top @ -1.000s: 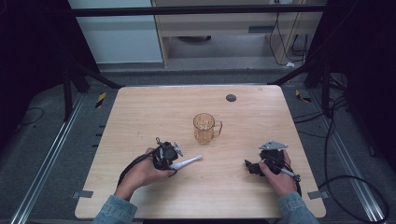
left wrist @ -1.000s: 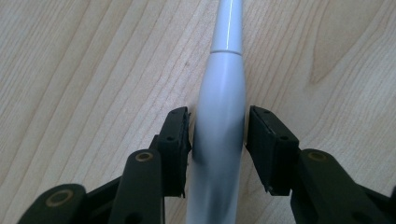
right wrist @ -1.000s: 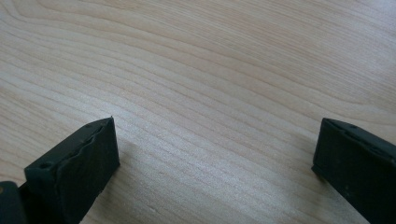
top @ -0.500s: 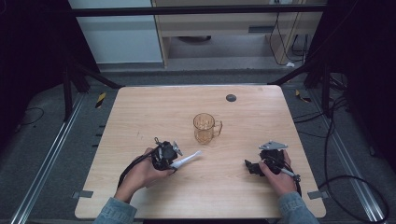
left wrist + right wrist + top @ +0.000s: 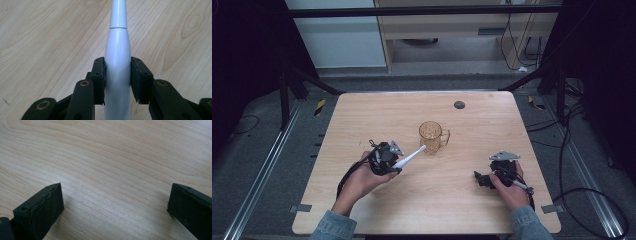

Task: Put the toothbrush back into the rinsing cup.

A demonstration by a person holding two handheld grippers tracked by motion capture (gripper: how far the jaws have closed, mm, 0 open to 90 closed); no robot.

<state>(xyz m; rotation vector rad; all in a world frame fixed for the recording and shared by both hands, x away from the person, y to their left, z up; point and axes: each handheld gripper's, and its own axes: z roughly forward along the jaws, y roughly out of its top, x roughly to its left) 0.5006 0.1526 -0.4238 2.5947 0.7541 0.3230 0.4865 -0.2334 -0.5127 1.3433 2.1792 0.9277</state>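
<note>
— Gripping the white toothbrush handle (image 5: 117, 72) is your left gripper (image 5: 117, 80): both black pads (image 5: 99, 80) press flat against its thick body, one on each side, and they have just finished closing on it.

— Which way does the handle run from there?

— Straight out ahead of your jaws in the left gripper view, narrowing past a seam toward a thin neck. From the high view, your left gripper (image 5: 384, 157) sits left of centre, and the toothbrush handle (image 5: 409, 157) slants away from it, up and to the right, with its far tip just beside the base of the amber glass mug (image 5: 432, 136). Whether the tip touches the mug, you cannot tell from here.

— And the mug itself?

— Upright near the middle of the wooden table (image 5: 362, 115), its own handle turned to the right.

— My other hand?

— Your right gripper (image 5: 115, 210) has its jaws spread wide with nothing but bare wood grain between them. In the high view that right gripper (image 5: 499, 172) rests low at the right side of the table, well apart from the mug and the toothbrush. A small dark disc (image 5: 459, 105) lies on the far part of the table, beyond the mug.
</note>
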